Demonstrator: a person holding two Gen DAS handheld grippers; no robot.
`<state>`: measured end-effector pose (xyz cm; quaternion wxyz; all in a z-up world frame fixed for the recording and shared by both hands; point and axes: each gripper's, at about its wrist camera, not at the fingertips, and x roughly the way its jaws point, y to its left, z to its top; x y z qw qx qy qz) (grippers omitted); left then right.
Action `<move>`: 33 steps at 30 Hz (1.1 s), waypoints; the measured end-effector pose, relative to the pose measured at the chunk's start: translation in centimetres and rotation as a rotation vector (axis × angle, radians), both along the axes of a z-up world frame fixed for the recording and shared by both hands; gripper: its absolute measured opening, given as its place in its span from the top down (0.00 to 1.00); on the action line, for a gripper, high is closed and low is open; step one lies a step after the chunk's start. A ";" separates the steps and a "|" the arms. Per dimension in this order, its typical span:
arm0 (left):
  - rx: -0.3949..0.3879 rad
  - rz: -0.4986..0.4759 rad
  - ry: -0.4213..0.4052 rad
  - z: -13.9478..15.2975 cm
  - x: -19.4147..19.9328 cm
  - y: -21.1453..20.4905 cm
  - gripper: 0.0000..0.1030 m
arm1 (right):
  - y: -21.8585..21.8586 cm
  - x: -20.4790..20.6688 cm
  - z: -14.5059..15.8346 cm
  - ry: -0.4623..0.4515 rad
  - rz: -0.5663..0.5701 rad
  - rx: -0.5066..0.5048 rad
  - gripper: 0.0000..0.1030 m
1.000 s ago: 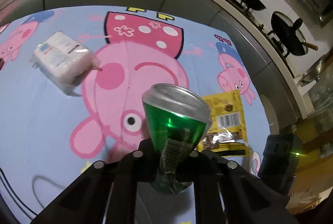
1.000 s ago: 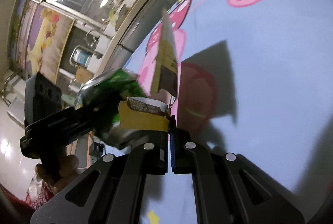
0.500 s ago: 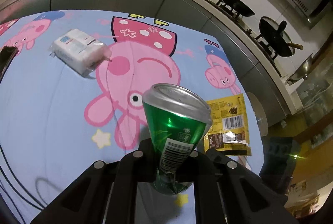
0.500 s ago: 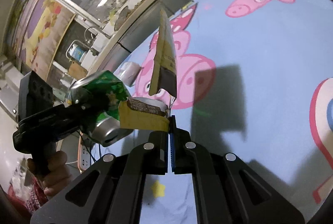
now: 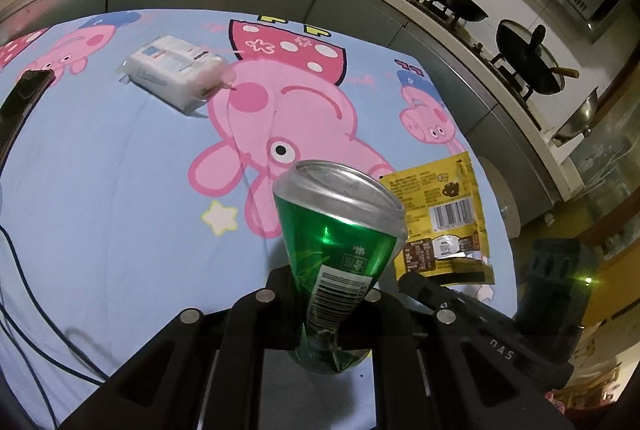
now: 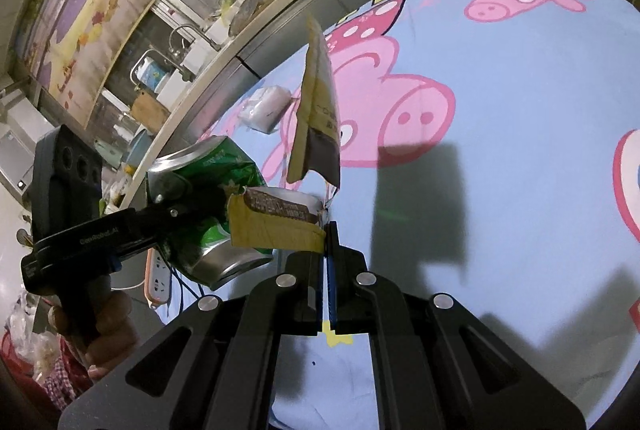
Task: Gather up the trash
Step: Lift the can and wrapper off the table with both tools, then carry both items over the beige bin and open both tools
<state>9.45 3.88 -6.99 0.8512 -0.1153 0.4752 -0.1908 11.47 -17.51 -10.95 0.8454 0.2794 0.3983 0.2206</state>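
Observation:
My left gripper (image 5: pixel 332 310) is shut on a dented green can (image 5: pixel 340 242) and holds it above the blue cartoon-pig cloth (image 5: pixel 100 190). The can also shows in the right wrist view (image 6: pixel 200 206), at the left. My right gripper (image 6: pixel 326 270) is shut on a torn yellow and brown snack wrapper (image 6: pixel 316 118), which stands up edge-on above the fingers. In the left wrist view the wrapper (image 5: pixel 444 222) hangs just right of the can, held in the right gripper (image 5: pixel 412 280).
A white tissue pack (image 5: pixel 172 70) lies at the cloth's far left and also shows in the right wrist view (image 6: pixel 264 108). A dark phone (image 5: pixel 22 102) lies at the left edge. Cables (image 5: pixel 32 310) cross the near left. A kitchen counter with woks (image 5: pixel 528 58) runs behind.
Both grippers have risen and drawn back from the cloth with the can and the wrapper still held. More of the cloth and the phone have come into view.

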 end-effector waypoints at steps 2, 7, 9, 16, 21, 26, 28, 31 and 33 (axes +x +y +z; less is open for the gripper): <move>-0.003 -0.004 0.001 0.1 0.2 -0.2 0.89 | -0.3 -0.4 0.2 -0.006 -0.011 -0.003 0.99; 0.006 -0.073 -0.018 0.8 1.4 -3.2 0.89 | -3.0 -0.8 0.1 -0.009 -0.090 0.003 0.99; 0.016 -0.126 -0.031 1.2 2.3 -5.8 0.89 | -5.1 -1.1 0.1 -0.013 -0.150 0.006 0.99; 0.032 -0.300 -0.062 2.0 4.1 -15.3 0.89 | -13.3 -2.8 0.2 -0.031 -0.354 -0.002 0.99; 0.043 -0.411 -0.080 2.6 5.4 -22.9 0.89 | -19.5 -3.7 -0.2 -0.031 -0.493 -0.021 0.99; 0.048 -0.502 -0.089 2.6 6.5 -30.4 0.89 | -25.0 -4.2 -0.2 -0.040 -0.605 -0.053 0.99; 0.058 -0.525 -0.092 2.2 7.0 -33.4 0.89 | -26.6 -4.0 -0.3 -0.037 -0.634 -0.067 0.99; 0.070 -0.542 -0.094 1.8 8.1 -37.0 0.89 | -28.9 -3.3 -0.6 -0.023 -0.676 -0.088 0.99; 0.069 -0.547 -0.084 1.3 8.8 -39.0 0.89 | -30.1 -2.8 -1.0 -0.014 -0.689 -0.100 0.99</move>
